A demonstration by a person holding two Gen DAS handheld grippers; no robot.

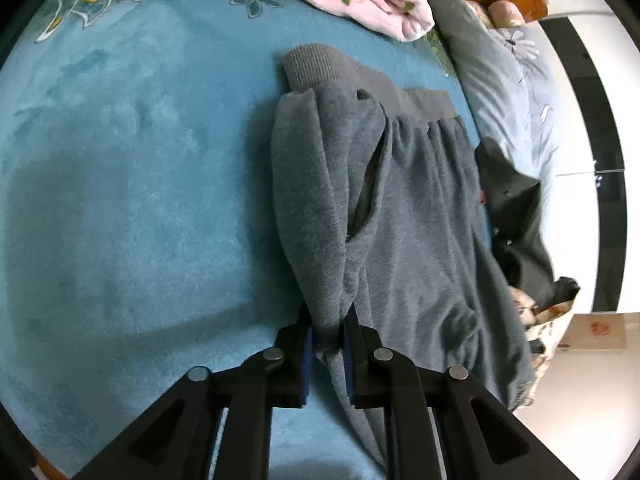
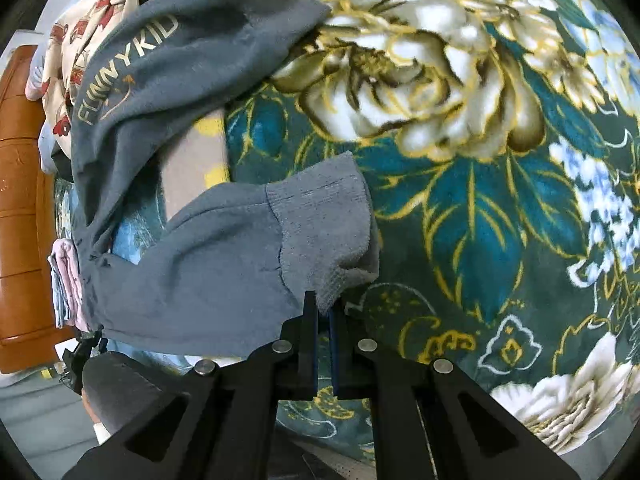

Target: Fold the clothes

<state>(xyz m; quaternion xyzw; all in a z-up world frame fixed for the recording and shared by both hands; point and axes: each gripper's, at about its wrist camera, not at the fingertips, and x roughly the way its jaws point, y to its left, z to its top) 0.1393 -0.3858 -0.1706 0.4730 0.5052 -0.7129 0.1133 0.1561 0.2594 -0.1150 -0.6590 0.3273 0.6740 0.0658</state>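
Gripping the grey sweatpants (image 1: 412,216), the left gripper (image 1: 327,340) is pinching bunched fabric while the right gripper (image 2: 324,312) is clamping an ankle cuff (image 2: 324,224); even tension is being advised.

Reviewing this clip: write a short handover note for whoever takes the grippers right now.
Left gripper: shut on a bunched side fold of the grey sweatpants, waistband at the far end, on the teal blanket.
Right gripper: shut on a ribbed leg cuff, held above the floral blanket.
Done: both ends gripped.
Left: probably carry the cuff toward the waistband, lay flat, release.
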